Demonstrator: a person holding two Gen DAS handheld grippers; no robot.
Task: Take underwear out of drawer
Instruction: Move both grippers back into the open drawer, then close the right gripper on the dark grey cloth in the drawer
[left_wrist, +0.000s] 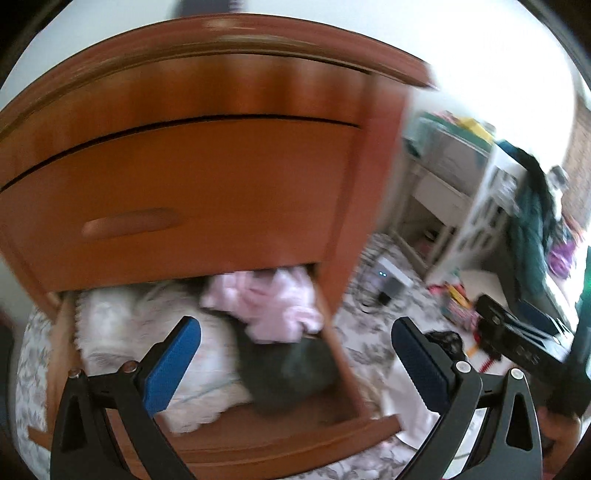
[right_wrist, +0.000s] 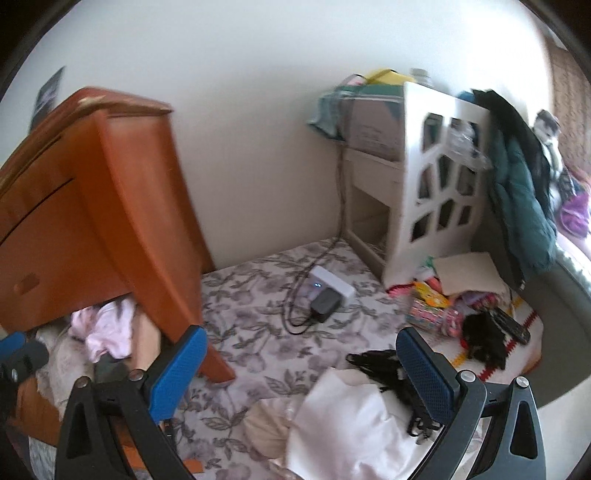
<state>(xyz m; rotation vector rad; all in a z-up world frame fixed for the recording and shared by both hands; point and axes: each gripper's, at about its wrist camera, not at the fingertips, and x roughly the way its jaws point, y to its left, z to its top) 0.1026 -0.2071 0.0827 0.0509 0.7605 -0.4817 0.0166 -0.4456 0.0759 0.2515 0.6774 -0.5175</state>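
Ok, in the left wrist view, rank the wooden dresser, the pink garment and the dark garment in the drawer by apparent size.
1. Wooden dresser, by far the largest.
2. Pink garment and dark garment look about alike; blur and overlap prevent ranking them.

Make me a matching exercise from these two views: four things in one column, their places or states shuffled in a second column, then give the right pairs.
Things:
1. pink garment
2. power strip
3. left gripper
4. black garment

Places or states:
A. on the floral floor covering, near the white cabinet
B. open, above the pulled-out drawer
C. inside the open bottom drawer
D. on the floor, partly on white cloth

Pairs: 1-C, 2-A, 3-B, 4-D
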